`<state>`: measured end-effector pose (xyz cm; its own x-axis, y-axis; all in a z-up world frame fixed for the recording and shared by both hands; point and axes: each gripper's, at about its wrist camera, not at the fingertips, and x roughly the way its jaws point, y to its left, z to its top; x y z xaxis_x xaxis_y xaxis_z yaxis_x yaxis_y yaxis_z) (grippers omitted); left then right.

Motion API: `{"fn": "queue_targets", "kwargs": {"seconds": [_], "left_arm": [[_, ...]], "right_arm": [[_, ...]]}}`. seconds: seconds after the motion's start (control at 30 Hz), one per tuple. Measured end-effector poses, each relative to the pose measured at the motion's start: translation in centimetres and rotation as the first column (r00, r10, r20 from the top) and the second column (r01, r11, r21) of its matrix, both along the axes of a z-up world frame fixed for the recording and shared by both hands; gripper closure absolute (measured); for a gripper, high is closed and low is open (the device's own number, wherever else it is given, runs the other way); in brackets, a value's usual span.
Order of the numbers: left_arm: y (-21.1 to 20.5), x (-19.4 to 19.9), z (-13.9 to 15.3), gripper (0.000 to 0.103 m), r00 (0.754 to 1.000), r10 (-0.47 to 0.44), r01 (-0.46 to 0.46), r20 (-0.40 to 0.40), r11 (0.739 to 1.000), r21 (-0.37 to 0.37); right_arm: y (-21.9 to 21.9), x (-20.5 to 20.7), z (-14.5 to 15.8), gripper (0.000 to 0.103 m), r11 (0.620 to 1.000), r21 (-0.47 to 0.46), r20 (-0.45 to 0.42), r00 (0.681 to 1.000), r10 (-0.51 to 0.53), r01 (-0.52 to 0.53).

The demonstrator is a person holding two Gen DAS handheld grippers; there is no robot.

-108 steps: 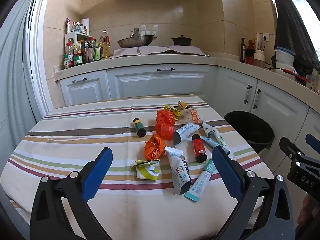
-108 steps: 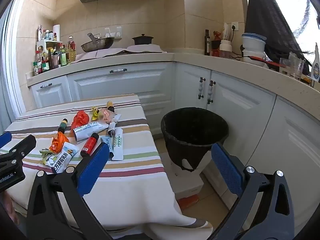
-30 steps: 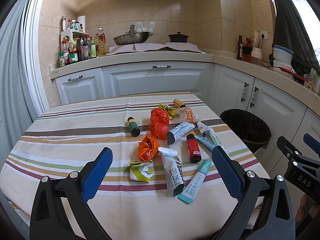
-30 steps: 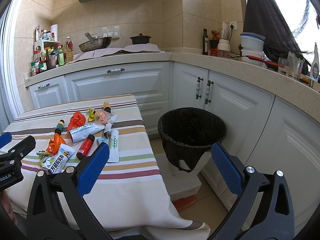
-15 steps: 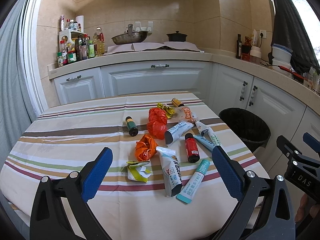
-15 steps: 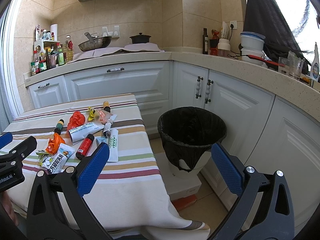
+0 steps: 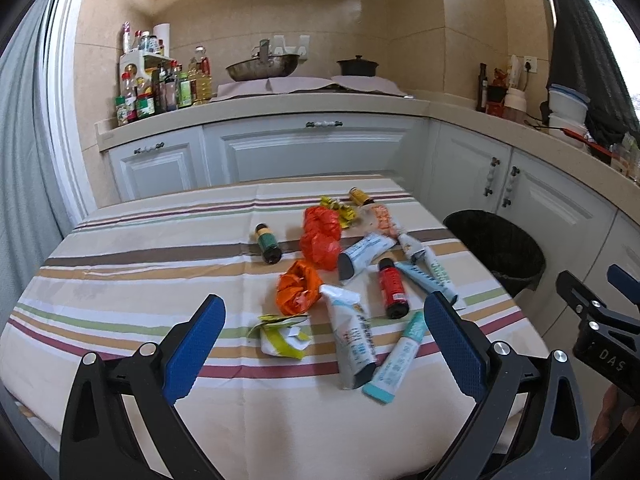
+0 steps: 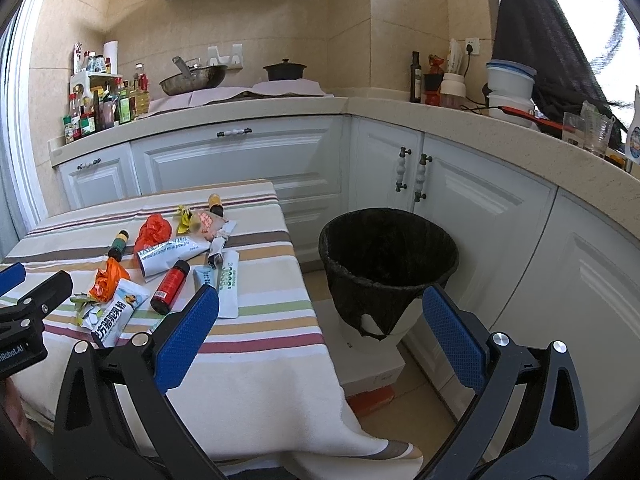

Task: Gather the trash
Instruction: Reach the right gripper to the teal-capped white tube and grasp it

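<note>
Both the left gripper and right gripper hovered with fingers spread wide and empty, short of the striped tabletop's near edge, probably lining up a first pick. The trash, from crumpled yellow-white wrapper to orange plastic wads and squeezed tubes, lay clustered toward its right edge, presumably for a short carry to the black-lined bin beyond that edge.

Beige tiled walls, white cabinets (daylit), striped tablecloth.
</note>
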<state>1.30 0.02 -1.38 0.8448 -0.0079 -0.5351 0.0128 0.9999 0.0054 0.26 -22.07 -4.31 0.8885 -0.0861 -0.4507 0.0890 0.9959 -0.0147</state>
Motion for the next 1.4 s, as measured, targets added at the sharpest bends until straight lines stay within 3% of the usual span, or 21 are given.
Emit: {"fn": "queue_targets", "kwargs": {"seconds": [0.23,0.3,0.37,0.73,1.1,1.2,1.4], "left_arm": [[2.4,0.2,-0.8,0.007,0.998,0.043,-0.043,-0.043,0.999,-0.01],[3.0,0.0,-1.0,0.011,0.998,0.045,-0.045,-0.048,0.999,0.0],[3.5,0.0,-1.2,0.037,0.997,0.049,-0.048,-0.058,0.999,0.013],[8.1,-0.4,-2.7,0.031,0.987,0.114,-0.115,-0.109,0.993,-0.001],[11.1,-0.4,-3.3,0.03,0.979,0.171,-0.171,-0.115,0.985,0.012],[11.1,-0.4,-3.4,0.03,0.979,0.166,-0.167,-0.117,0.986,0.007],[10.2,-0.3,-3.6,0.03,0.983,0.137,-0.138,-0.119,0.99,0.002]], "right_arm": [[1.6,0.2,-0.5,0.006,0.999,-0.007,-0.032,0.999,0.042,-0.043],[2.1,0.5,-0.6,0.011,0.998,-0.012,-0.043,0.997,0.056,-0.057],[2.8,0.9,-0.8,0.018,0.997,-0.011,-0.065,0.995,0.08,-0.081],[9.5,2.0,-2.9,0.019,0.98,-0.014,-0.153,0.969,0.196,-0.201],[12.4,3.7,-5.8,0.02,0.977,-0.038,-0.254,0.948,0.193,-0.209],[11.9,3.5,-5.8,0.034,0.978,-0.06,-0.243,0.953,0.182,-0.202],[10.3,3.3,-5.7,0.073,0.976,-0.014,-0.233,0.95,0.207,-0.216]]}}
